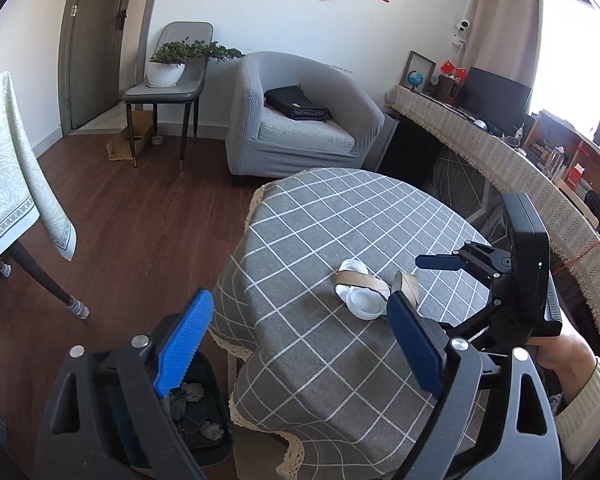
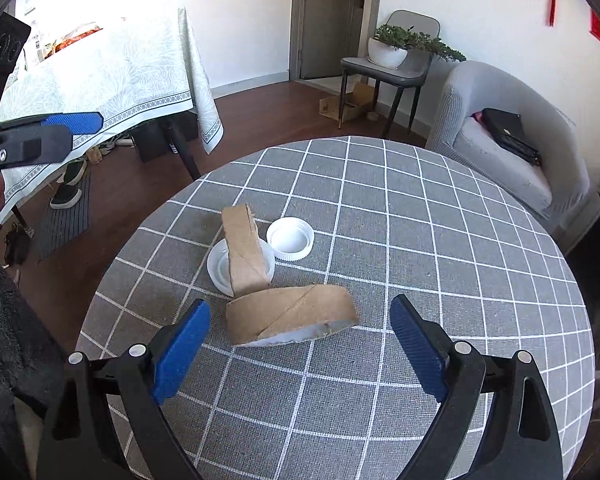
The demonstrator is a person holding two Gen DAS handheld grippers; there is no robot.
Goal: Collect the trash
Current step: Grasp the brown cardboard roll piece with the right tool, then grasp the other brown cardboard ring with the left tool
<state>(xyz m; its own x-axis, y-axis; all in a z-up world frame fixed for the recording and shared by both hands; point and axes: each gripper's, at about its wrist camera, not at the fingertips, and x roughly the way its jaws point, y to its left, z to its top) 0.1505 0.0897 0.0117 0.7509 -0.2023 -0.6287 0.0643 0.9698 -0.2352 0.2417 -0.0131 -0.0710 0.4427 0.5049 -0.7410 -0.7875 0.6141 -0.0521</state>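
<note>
**Trash items on round table; both grippers open and empty**

The round table, covered in a grey cloth with a white grid, serves as the reference point. Beyond its far edge stands a grey armchair with a black bag on the seat. Left of the armchair, well apart from the table, a grey chair carries a potted plant.

Below the table's near-left edge, on the wood floor, sits a black trash bin; crumpled scraps lie inside it.

The left gripper hangs over the table's left edge, above the bin, jaws spread wide, nothing between them. The right gripper is over the near part of the tabletop, jaws likewise wide apart and holding nothing.

Near the table's centre lies the trash. A flattened cardboard ring lies on its side just ahead of the right gripper, in line with the gap between its blue pads. A second cardboard ring stands behind it, touching it and resting across a white plastic lid. A second white lid, open side up, sits just beside the first on the armchair side.
</note>
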